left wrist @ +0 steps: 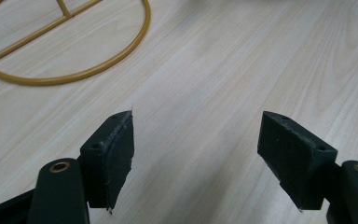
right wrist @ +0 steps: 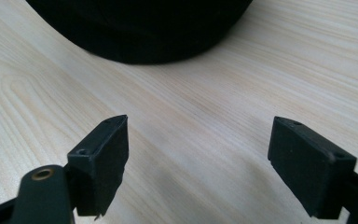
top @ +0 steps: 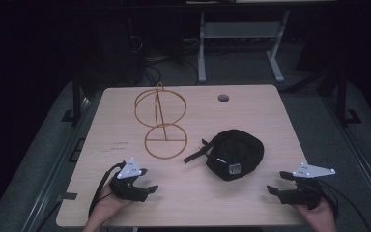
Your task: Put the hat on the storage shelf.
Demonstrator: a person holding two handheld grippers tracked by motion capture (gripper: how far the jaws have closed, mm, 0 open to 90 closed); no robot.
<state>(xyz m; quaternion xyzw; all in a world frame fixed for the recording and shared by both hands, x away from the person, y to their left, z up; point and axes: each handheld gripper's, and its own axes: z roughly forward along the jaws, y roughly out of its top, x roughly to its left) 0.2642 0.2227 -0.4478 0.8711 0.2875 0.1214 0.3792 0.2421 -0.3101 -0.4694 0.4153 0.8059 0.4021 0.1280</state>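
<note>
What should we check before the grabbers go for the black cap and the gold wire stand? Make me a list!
1. Left gripper jaws open with nothing between them: ok.
2. Right gripper jaws open with nothing between them: ok.
3. Black cap lies flat on the table, apart from both grippers: ok.
4. Gold wire stand is upright, its round base flat on the table: ok.
5. Bare table between the right gripper and the cap, nothing in the way: ok.
6. Cap's strap is free of the wire stand: ok, they lie apart.
</note>
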